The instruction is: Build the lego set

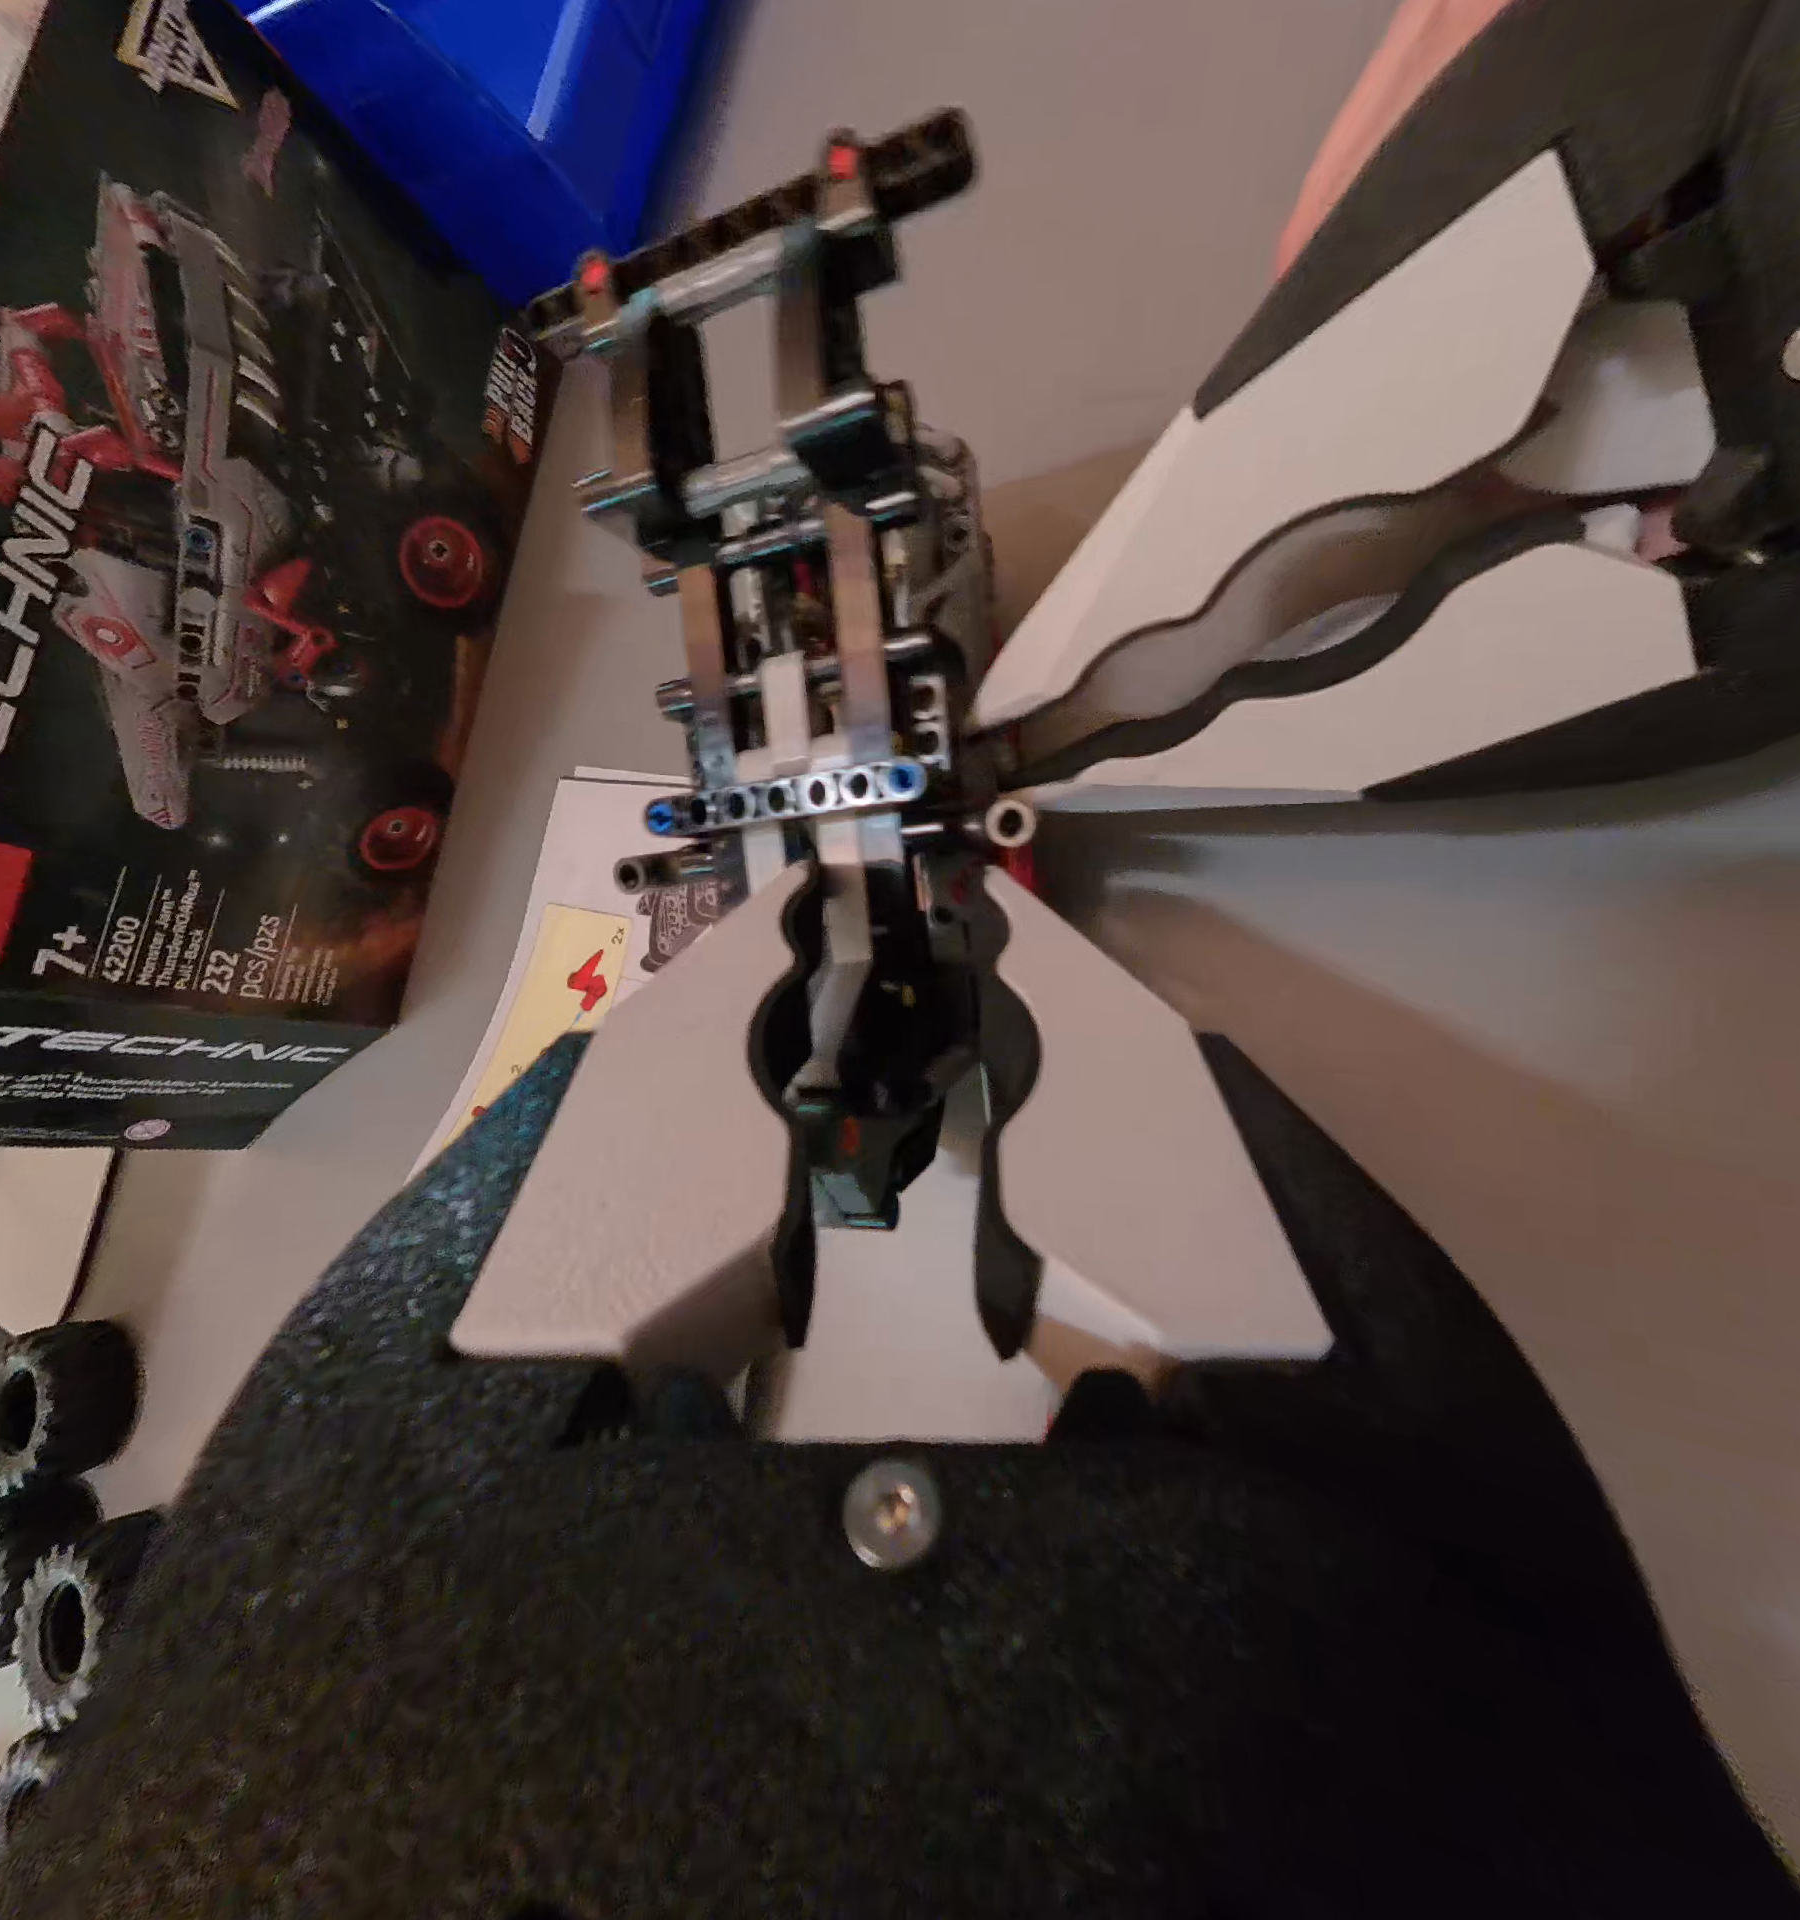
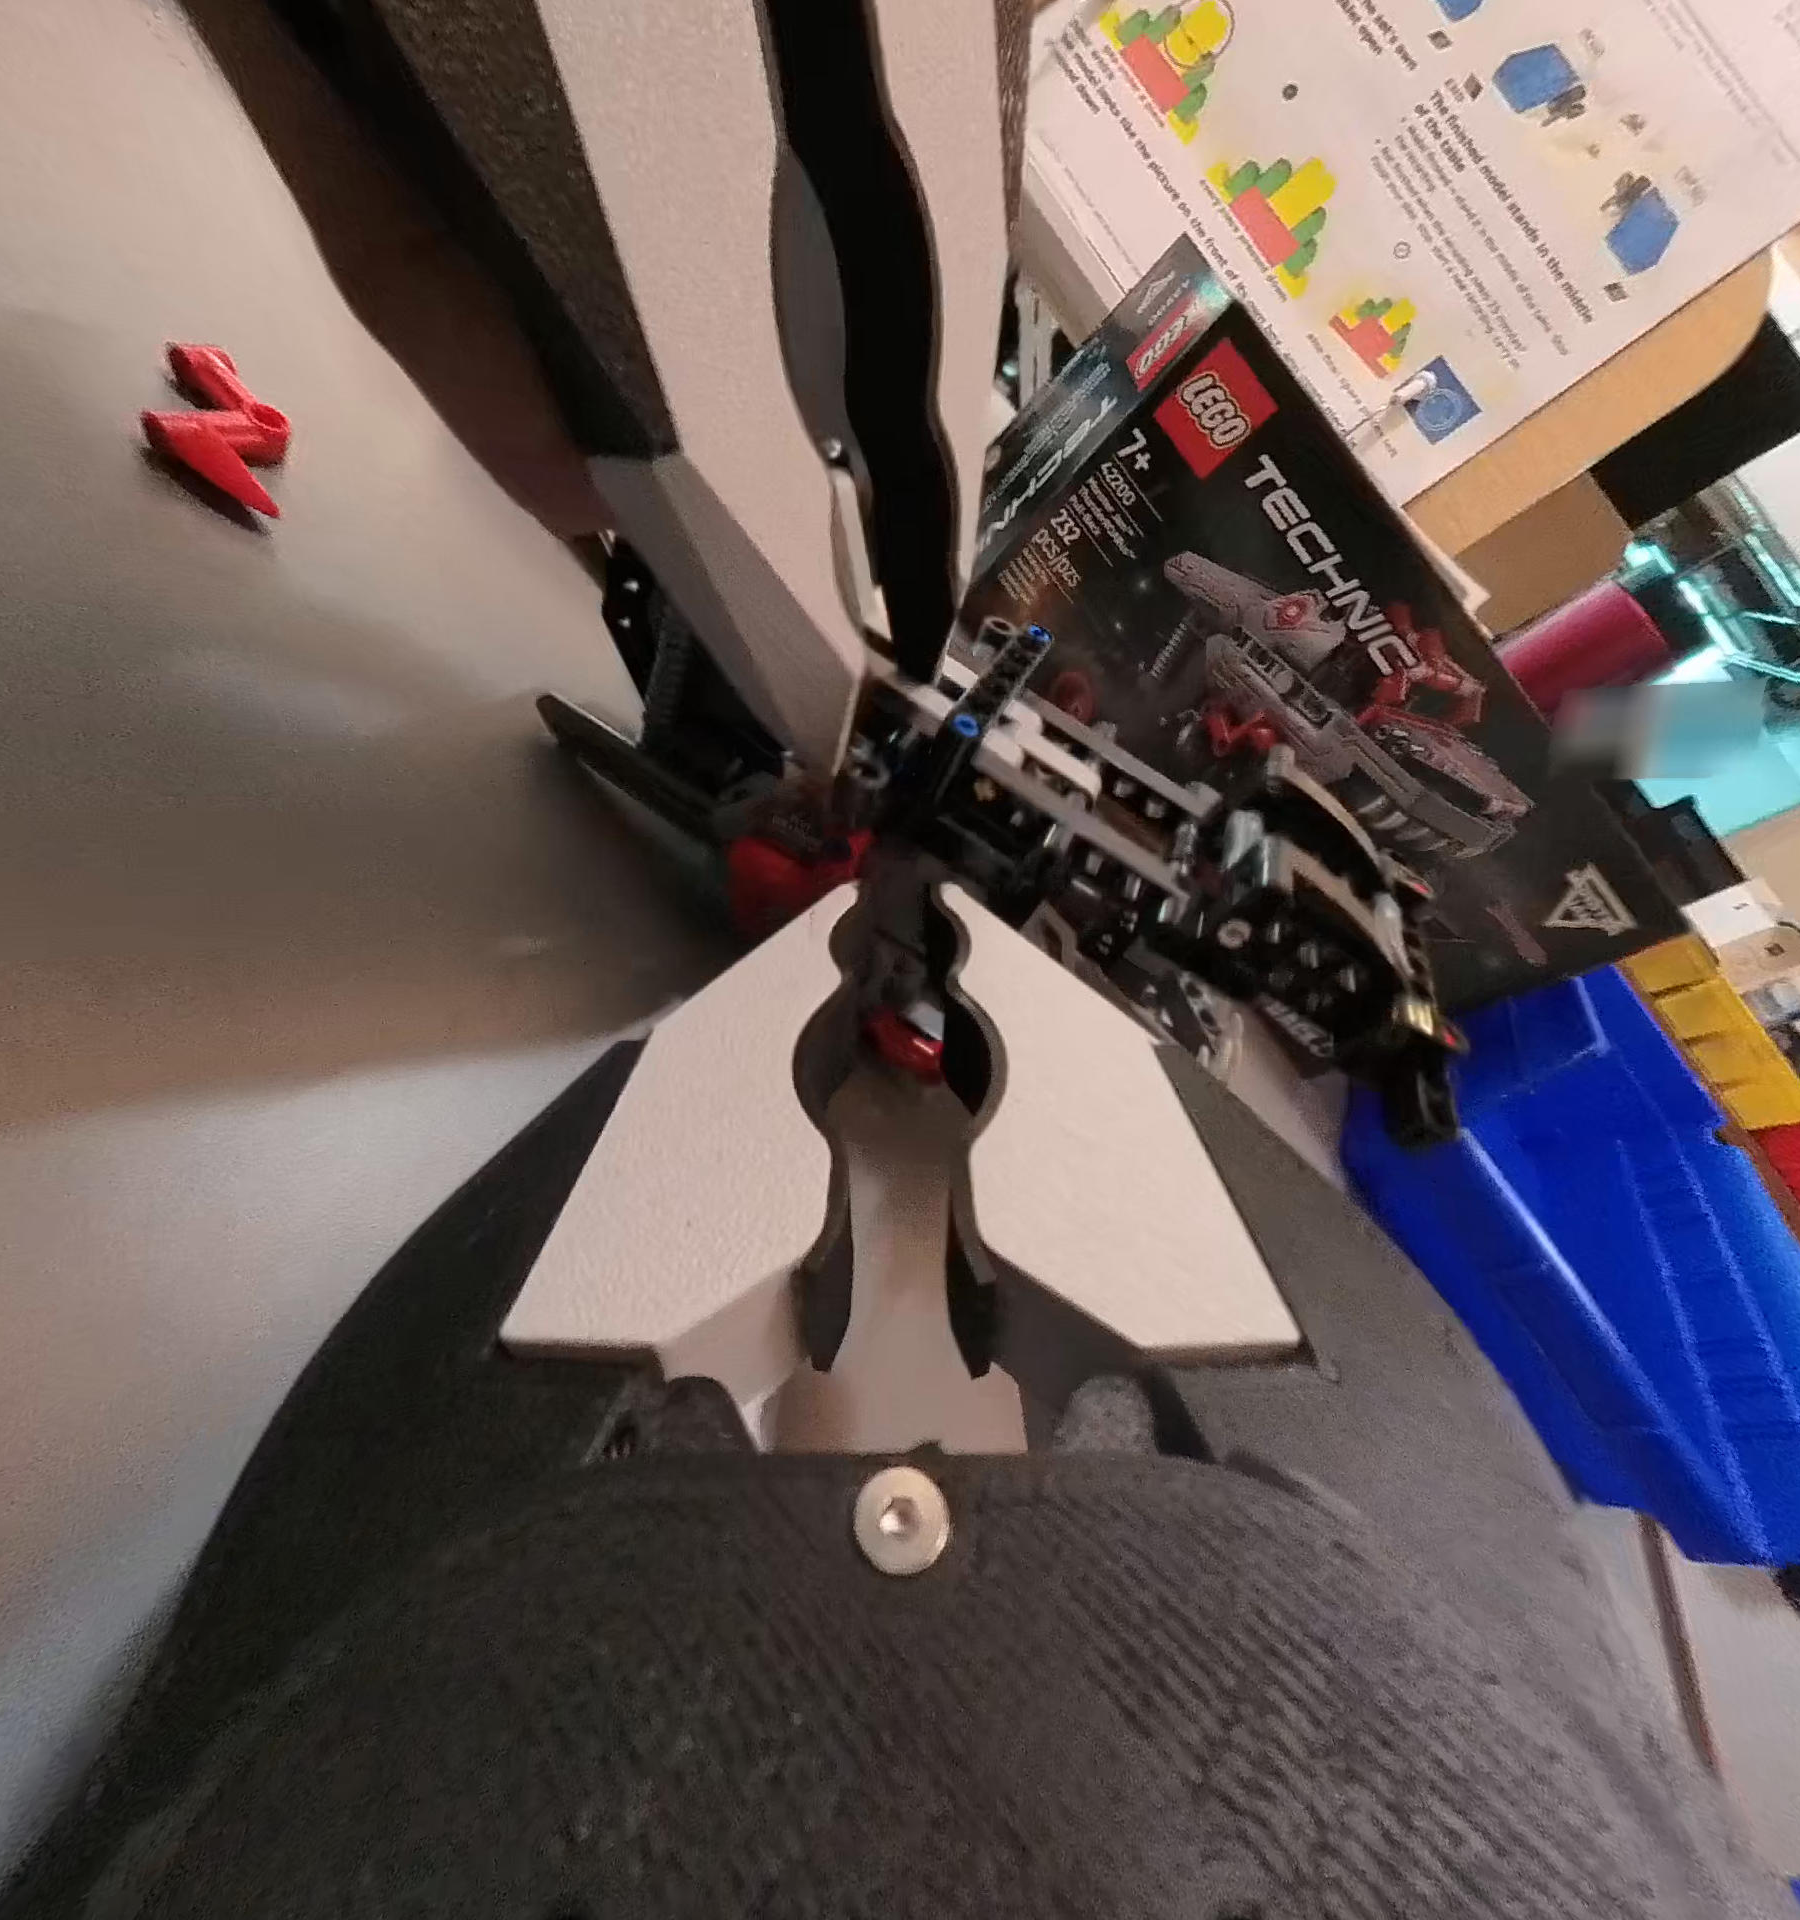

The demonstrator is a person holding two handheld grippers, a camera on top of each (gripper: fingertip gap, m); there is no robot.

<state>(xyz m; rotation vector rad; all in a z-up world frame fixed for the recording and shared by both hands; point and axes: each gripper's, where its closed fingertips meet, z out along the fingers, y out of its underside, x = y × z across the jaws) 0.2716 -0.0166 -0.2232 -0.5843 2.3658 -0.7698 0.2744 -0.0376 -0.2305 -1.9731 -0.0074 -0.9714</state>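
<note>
Both grippers clamp one end of the partly built lego chassis, held above the table.

The left gripper (image 1: 880,935) pinches the chassis (image 1: 782,540) at its near end; the right gripper (image 2: 901,914) nips a red piece (image 2: 906,1039) on the same end from the side. Beyond lie the set's box (image 1: 179,582), an instruction sheet (image 1: 574,966), black tyres (image 1: 44,1496), a blue bin (image 2: 1623,1247) and a loose red part (image 2: 221,426) on the table (image 2: 148,727).

My left hand-held gripper (image 1: 880,904) reaches up from the bottom centre of its frame, its fingers closed on something between them. My right hand-held gripper (image 2: 901,904) does likewise in its own view, clamped; in the left view it enters from the upper right, tips meeting mine.
</note>
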